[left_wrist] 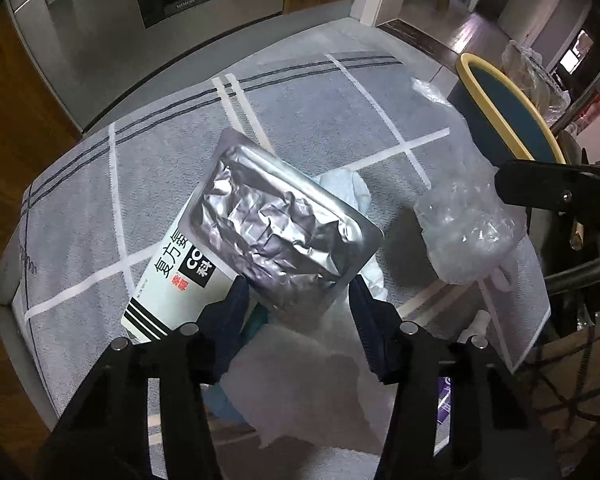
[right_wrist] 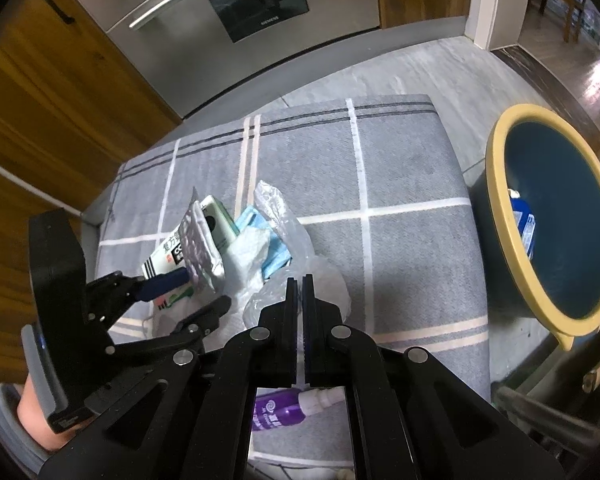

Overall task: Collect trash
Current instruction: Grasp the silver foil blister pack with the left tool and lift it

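A crumpled silver foil blister pack (left_wrist: pixel 284 220) stands tilted over a white medicine box (left_wrist: pixel 168 280). My left gripper (left_wrist: pixel 298 288) is shut on the pack's lower edge, one blue pad on each side. In the right wrist view, the left gripper (right_wrist: pixel 202 290) holds the foil pack (right_wrist: pixel 200 252) above the trash pile. My right gripper (right_wrist: pixel 302 280) is shut on a clear plastic bag (right_wrist: pixel 292 240). From the left wrist, that bag (left_wrist: pixel 468 232) hangs raised at the right gripper's tip (left_wrist: pixel 500 184). A dark bin with a yellow rim (right_wrist: pixel 500 208) stands to the right.
The pile lies on a grey checked mat (right_wrist: pixel 400 168) and holds a blue face mask (right_wrist: pixel 274 258), white tissue (left_wrist: pixel 300 360) and a purple spray bottle (right_wrist: pixel 276 408). A blue-white packet (right_wrist: pixel 526 224) lies in the bin. A steel fridge (right_wrist: pixel 220 40) stands behind. A person's sandalled foot (right_wrist: pixel 28 408) is at lower left.
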Available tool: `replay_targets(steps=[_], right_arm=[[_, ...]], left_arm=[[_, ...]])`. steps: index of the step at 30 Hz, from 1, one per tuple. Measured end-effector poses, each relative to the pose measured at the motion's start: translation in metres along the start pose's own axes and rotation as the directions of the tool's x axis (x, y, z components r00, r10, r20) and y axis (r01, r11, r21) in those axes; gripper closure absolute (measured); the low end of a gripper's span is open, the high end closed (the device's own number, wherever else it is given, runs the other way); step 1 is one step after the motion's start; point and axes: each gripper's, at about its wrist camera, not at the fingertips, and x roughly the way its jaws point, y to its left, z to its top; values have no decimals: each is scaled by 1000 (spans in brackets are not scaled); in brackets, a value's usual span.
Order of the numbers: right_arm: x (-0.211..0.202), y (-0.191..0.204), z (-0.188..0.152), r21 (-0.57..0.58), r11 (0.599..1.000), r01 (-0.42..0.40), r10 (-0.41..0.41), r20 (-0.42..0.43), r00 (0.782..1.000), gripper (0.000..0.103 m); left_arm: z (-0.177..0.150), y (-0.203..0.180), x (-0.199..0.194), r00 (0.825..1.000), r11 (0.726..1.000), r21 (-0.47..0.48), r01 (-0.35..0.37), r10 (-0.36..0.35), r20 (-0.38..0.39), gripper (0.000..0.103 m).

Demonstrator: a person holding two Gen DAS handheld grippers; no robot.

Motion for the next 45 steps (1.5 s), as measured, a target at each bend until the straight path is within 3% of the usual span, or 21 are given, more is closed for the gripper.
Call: replay_targets(steps=[4,6,8,16,18,20,21,23,26,35,40,42,43,45], right_arm=[[-2,-1,1,2,1000,-5,5,3,1000,100],[-2,0,2,1,1000,-6,6,5,1000,100],[-2,0,2,-1,1000,-9,9,4,1000,100],[-5,-6,5,22,1000,-11,11,5,1000,100],[-10,-10,8,43,999,-15,14,17,1000,100],[-18,-15,13,61,998,-26,23,43,999,100],[-22,-18,16,66,997,-27,23,55,998,100],[-29,-24,23,86,996,-32,25,84,996,100],[-34,-34,30,117,992,-43,31,105,994,100],[-44,-62,50,140,990,-32,11,147,989,100],[-52,-66,59,120,991,-56,35,170,985,100],[-52,-64,61,111,992,-63,43,173,984,100],[-53,-65,61,110,991,-73,53,171,984,100],[-53,-66,60,110,990,-89,70,167,983,100]], left_arm=[[-2,-2,-8,1000,1000,-2,6,-6,13,68],[-1,-2,-11,1000,1000,-1,7,-7,28,71],[0,-2,-12,1000,1000,7,-5,5,31,85],[2,-2,-24,999,1000,-16,-6,6,44,87],[4,-3,-29,998,1000,-17,-12,13,68,83],[12,-3,-31,995,1000,-30,-1,4,95,66],[17,-3,-32,994,999,-48,4,1,110,50],[28,-3,-33,990,996,-88,2,11,140,31],[40,-1,-27,987,988,-152,5,19,158,19],[67,-1,24,983,947,-287,-147,171,62,19],[68,-14,46,945,918,-244,-313,325,12,19],[69,-18,49,929,908,-220,-356,369,18,25],[70,-19,48,924,906,-208,-368,382,27,29],[71,-18,45,930,913,-206,-352,367,39,34]])
